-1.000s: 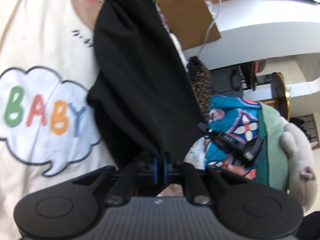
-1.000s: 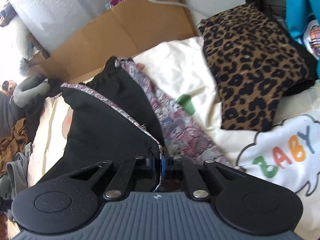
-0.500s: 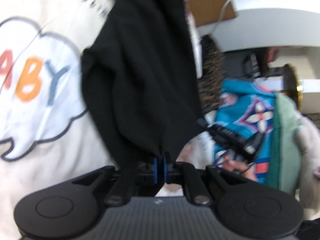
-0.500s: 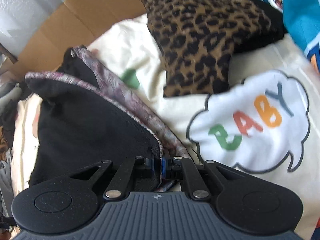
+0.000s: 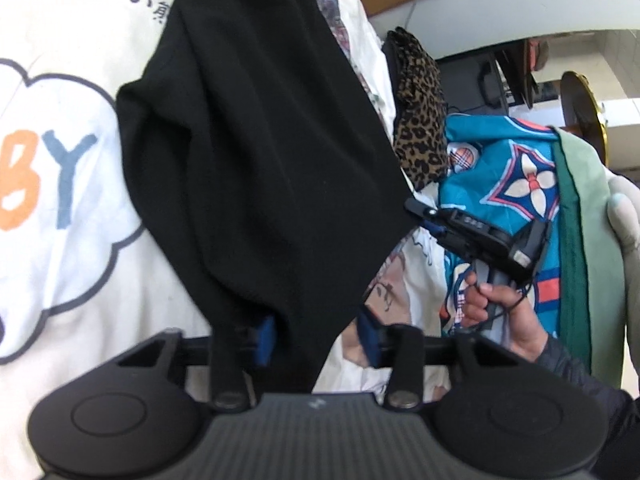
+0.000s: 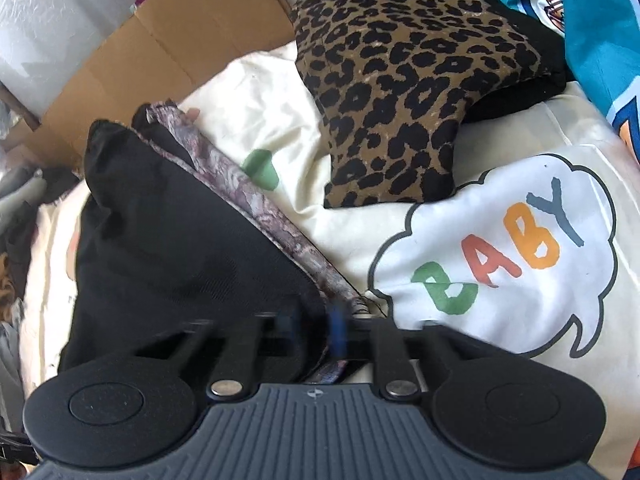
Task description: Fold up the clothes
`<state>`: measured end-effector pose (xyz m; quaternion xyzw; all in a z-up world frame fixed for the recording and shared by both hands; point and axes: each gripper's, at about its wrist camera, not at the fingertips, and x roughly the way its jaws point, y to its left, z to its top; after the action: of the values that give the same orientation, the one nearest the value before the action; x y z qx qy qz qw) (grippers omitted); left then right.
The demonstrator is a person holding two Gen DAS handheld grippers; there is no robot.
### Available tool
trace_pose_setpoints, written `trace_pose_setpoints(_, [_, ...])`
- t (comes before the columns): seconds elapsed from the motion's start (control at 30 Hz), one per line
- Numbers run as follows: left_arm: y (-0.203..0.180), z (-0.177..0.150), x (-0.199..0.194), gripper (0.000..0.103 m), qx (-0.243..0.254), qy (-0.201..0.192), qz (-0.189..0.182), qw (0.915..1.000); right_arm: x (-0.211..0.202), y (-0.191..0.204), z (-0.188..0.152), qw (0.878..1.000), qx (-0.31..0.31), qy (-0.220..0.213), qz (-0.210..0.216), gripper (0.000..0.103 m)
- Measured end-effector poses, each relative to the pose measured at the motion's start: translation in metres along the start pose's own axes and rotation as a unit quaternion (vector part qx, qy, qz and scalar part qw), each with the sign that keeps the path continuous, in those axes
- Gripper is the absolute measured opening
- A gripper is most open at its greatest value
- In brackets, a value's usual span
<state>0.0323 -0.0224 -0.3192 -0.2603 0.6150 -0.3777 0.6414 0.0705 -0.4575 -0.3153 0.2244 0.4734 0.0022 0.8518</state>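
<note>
A black garment [image 5: 260, 140] with a purple patterned edge [image 6: 256, 208] lies on a cream sheet printed with a BABY cloud [image 6: 500, 248]. In the left wrist view my left gripper [image 5: 317, 340] is open, its blue pads apart, and a corner of the black cloth hangs loose between them. In the right wrist view my right gripper [image 6: 314, 326] is motion-blurred. Its pads stand a little apart around the garment's patterned corner. A hand [image 5: 496, 308] holds the right gripper [image 5: 424, 216] close by the garment's right edge.
A folded leopard-print cloth [image 6: 400, 92] lies on the sheet behind the garment. Flattened cardboard [image 6: 160, 52] stands at the back. A turquoise patterned fabric [image 5: 500, 168] and a green cloth [image 5: 580, 216] are piled to the right. More clothes lie at the far left [image 6: 12, 208].
Both grippers were shut on the garment's corners and have now opened. The left pads are wide apart; the right pads are just parting. The black cloth has sagged onto the sheet.
</note>
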Motion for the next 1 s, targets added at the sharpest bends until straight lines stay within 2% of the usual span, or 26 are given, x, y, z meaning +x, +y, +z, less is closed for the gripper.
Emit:
trace_pose_setpoints(0.03, [0.002, -0.002, 0.0, 0.007, 0.0, 0.002, -0.002, 1.0, -0.001, 0.0, 0.0, 1.0, -0.001, -0.002, -0.002, 0.007])
trace_pose_setpoints(0.3, [0.011, 0.008, -0.008, 0.005, -0.032, -0.001, -0.019, 0.9993, -0.012, -0.005, 0.002, 0.999, -0.011, -0.014, -0.033, 0.005])
trace_pose_setpoints(0.43, [0.016, 0.005, -0.005, 0.003, -0.032, 0.012, 0.003, 0.9994, -0.006, -0.015, -0.002, 0.999, -0.004, -0.008, -0.052, 0.005])
trace_pose_setpoints(0.53, [0.019, 0.002, -0.005, 0.003, -0.04, 0.016, -0.003, 0.9991, -0.001, -0.019, -0.003, 0.999, -0.003, -0.001, -0.045, 0.005])
trace_pose_setpoints(0.57, [0.017, 0.002, -0.005, 0.004, -0.04, 0.015, -0.004, 0.9991, -0.001, -0.02, -0.003, 0.999, -0.001, 0.003, -0.042, 0.006])
trace_pose_setpoints(0.7, [0.011, 0.006, -0.001, 0.023, -0.038, 0.015, 0.0, 0.9991, -0.002, -0.019, -0.005, 0.999, 0.003, 0.004, -0.041, 0.008])
trace_pose_setpoints(0.73, [0.01, 0.006, 0.001, 0.023, -0.036, 0.017, 0.0, 0.9992, -0.002, -0.018, -0.006, 0.999, 0.002, 0.004, -0.041, 0.008])
trace_pose_setpoints(0.77, [0.009, 0.007, 0.004, 0.023, -0.033, 0.02, -0.001, 0.9993, -0.002, -0.017, -0.006, 0.999, -0.002, 0.004, -0.042, 0.008])
trace_pose_setpoints(0.8, [0.009, 0.007, 0.005, 0.01, -0.027, 0.023, 0.001, 0.9994, -0.002, -0.017, -0.007, 0.999, -0.005, 0.003, -0.043, 0.008])
trace_pose_setpoints(0.83, [0.009, 0.006, 0.005, 0.003, -0.021, 0.025, 0.003, 0.9995, -0.002, -0.016, -0.007, 0.999, -0.009, 0.003, -0.044, 0.008])
trace_pose_setpoints(1.0, [0.017, 0.005, -0.006, 0.002, -0.018, 0.02, 0.021, 0.9994, -0.002, -0.014, -0.008, 0.999, -0.015, 0.006, -0.039, 0.008])
